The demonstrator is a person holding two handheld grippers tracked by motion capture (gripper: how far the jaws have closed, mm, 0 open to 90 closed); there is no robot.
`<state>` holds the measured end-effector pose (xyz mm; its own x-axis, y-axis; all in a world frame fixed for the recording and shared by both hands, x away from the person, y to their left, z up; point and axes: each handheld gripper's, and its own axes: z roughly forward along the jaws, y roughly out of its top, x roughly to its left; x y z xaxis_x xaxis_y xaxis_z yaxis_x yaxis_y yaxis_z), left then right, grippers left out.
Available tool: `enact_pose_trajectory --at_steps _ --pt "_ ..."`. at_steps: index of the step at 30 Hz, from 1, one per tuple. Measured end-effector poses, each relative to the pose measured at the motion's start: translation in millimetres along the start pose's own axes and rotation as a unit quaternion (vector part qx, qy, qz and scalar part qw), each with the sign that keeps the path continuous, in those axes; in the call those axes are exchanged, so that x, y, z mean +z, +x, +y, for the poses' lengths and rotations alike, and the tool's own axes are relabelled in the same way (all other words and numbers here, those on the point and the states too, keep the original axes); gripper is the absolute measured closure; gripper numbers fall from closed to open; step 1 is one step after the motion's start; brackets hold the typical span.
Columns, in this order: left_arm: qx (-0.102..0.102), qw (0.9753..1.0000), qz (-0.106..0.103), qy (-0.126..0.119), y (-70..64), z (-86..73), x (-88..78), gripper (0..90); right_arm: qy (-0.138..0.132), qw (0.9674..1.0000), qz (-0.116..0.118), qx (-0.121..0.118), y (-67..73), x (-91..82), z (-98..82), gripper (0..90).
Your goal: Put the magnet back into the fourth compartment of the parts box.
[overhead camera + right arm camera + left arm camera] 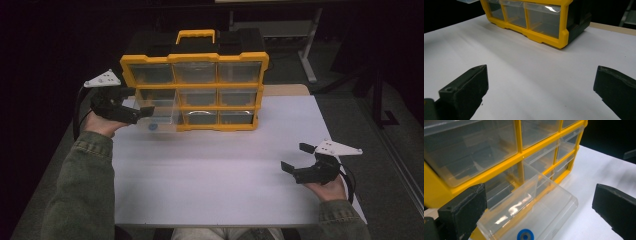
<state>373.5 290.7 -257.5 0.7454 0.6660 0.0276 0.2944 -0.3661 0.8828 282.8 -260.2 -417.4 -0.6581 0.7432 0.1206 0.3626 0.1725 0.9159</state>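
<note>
A: What stands ahead of the left gripper?
B: A yellow organiser on the white table, its bottom-left clear drawer pulled out towards the jaws.
A: Is it gripping the drawer?
B: No, the jaws stand wide apart, the drawer just ahead between them, with a small blue ring inside.
A: The right gripper?
B: Spread open over bare table, organiser well ahead.
</note>
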Motion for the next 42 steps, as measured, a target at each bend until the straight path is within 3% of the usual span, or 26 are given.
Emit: enact_pose_trajectory --at_steps 12,19,29,42 --pt "-0.006 0.9994 -0.004 -0.035 -4.6 -18.3 -11.8 0.0 0.000 1.0000 0.000 0.000 0.3 0.3 -0.1 0.0" --pt "-0.013 0.9983 0.006 -0.056 -7.0 -32.3 -17.9 0.0 0.000 1.0000 0.000 0.000 0.4 0.2 -0.2 0.0" --pt "-0.003 0.9977 0.023 -0.063 -15.8 -46.5 -24.1 0.0 0.002 1.0000 0.001 0.002 1.1 1.1 -0.4 0.0" --pt "-0.010 0.9969 0.029 -0.072 -20.7 -64.8 -27.7 0.0 0.003 1.0000 0.001 0.000 1.3 1.2 -0.5 0.0"
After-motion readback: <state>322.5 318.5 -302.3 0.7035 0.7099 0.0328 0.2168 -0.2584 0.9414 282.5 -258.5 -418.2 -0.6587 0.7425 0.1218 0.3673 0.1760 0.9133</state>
